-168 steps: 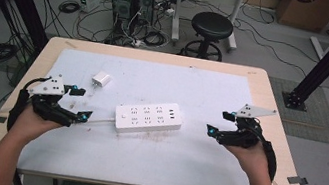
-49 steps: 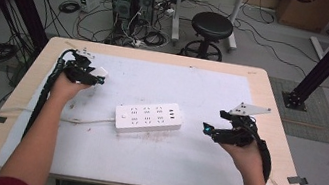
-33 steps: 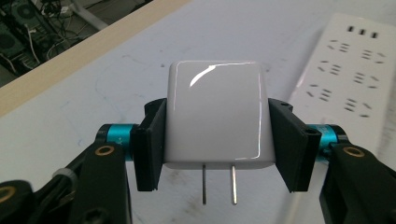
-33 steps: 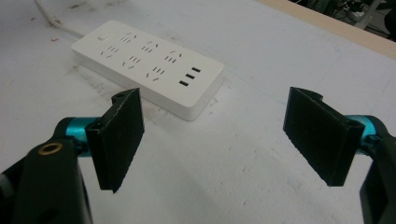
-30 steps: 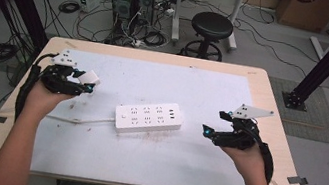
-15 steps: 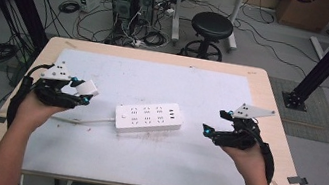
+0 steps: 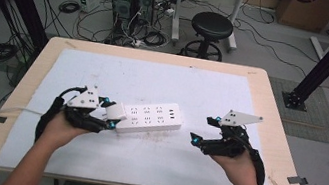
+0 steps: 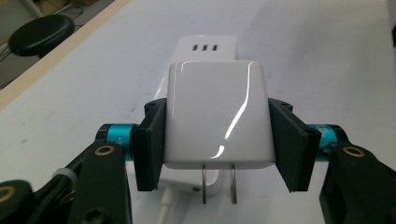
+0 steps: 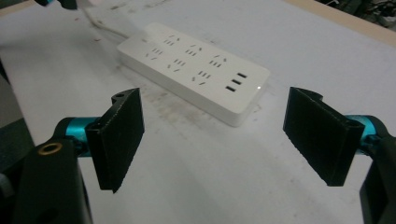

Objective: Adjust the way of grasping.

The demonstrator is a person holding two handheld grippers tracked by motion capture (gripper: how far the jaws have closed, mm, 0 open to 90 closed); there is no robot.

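White charger (image 8: 217, 114) in left hand-held gripper (image 8: 219, 140), beside power strip's (image 7: 150, 117) left end.

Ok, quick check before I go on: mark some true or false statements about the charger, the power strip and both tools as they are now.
1. The left tool is clamped on the white charger. True.
2. The charger's prongs are already seated in the power strip. False: the prongs are bare, out of any socket.
3. The right tool holds the power strip. False: its jaws stand open with nothing between them, short of the strip.
4. The power strip lies flat on the white mat. True.
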